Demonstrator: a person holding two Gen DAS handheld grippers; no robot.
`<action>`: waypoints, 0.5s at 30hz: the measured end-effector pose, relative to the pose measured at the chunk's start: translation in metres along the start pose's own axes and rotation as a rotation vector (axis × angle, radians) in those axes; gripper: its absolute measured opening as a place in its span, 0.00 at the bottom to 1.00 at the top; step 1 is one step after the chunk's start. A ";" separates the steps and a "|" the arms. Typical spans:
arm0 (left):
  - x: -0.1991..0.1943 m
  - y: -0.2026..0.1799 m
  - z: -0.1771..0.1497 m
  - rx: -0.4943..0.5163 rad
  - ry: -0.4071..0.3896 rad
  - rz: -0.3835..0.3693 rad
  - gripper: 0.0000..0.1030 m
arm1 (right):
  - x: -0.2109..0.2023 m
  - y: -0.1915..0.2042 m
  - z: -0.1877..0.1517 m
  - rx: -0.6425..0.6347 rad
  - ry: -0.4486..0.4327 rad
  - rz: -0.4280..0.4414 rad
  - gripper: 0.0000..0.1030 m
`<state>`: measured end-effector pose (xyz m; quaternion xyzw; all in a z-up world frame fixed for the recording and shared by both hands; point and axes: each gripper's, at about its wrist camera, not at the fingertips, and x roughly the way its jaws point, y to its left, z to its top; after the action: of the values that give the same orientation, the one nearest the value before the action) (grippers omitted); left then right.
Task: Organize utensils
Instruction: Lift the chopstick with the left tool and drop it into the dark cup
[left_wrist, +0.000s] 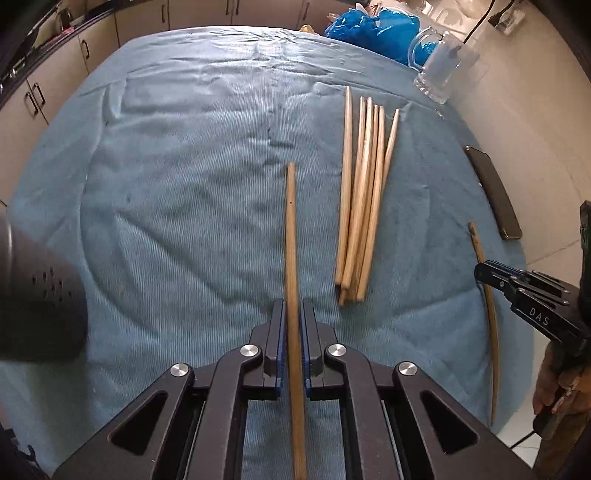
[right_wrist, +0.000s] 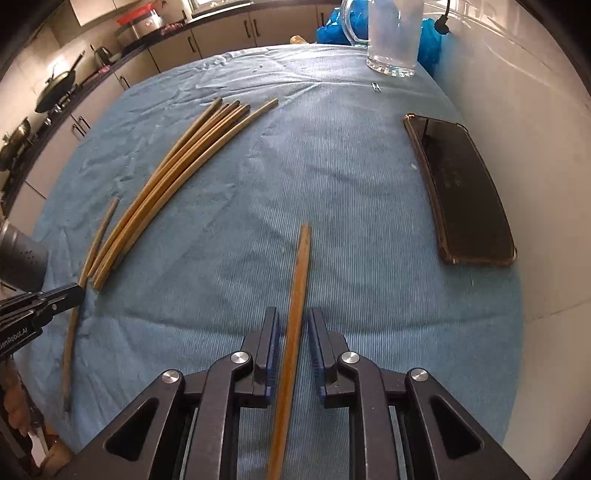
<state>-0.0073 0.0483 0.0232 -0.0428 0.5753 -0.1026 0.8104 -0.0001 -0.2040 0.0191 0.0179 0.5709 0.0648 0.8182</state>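
My left gripper (left_wrist: 293, 306) is shut on one wooden chopstick (left_wrist: 291, 229) that points away over the blue cloth (left_wrist: 166, 184). To its right several chopsticks (left_wrist: 360, 199) lie side by side in a bundle. My right gripper (right_wrist: 293, 314) stands open by a narrow margin, with another chopstick (right_wrist: 299, 273) between its jaws and a slim gap on each side. The bundle of chopsticks (right_wrist: 177, 166) lies to its left. The right gripper (left_wrist: 480, 269) shows at the right edge of the left wrist view, over its chopstick (left_wrist: 491, 325). The left gripper (right_wrist: 79, 291) shows at the left edge of the right wrist view.
A glass mug (left_wrist: 443, 66) stands at the far right of the cloth, with a blue plastic bag (left_wrist: 373, 29) behind it. A dark phone (right_wrist: 461, 192) lies near the right edge. A dark perforated object (left_wrist: 37, 295) sits at the left. Kitchen cabinets (right_wrist: 221, 33) run behind.
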 end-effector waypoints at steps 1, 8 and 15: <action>0.002 -0.001 0.003 0.003 0.007 0.010 0.07 | 0.002 0.001 0.006 0.000 0.012 -0.007 0.17; 0.010 -0.001 0.027 -0.013 0.037 0.038 0.07 | 0.011 0.007 0.027 -0.007 0.085 -0.042 0.17; 0.022 -0.006 0.054 -0.006 0.016 0.096 0.07 | 0.017 0.009 0.037 -0.009 0.138 -0.047 0.17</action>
<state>0.0494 0.0350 0.0223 -0.0167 0.5834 -0.0624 0.8096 0.0394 -0.1915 0.0172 -0.0036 0.6261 0.0493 0.7782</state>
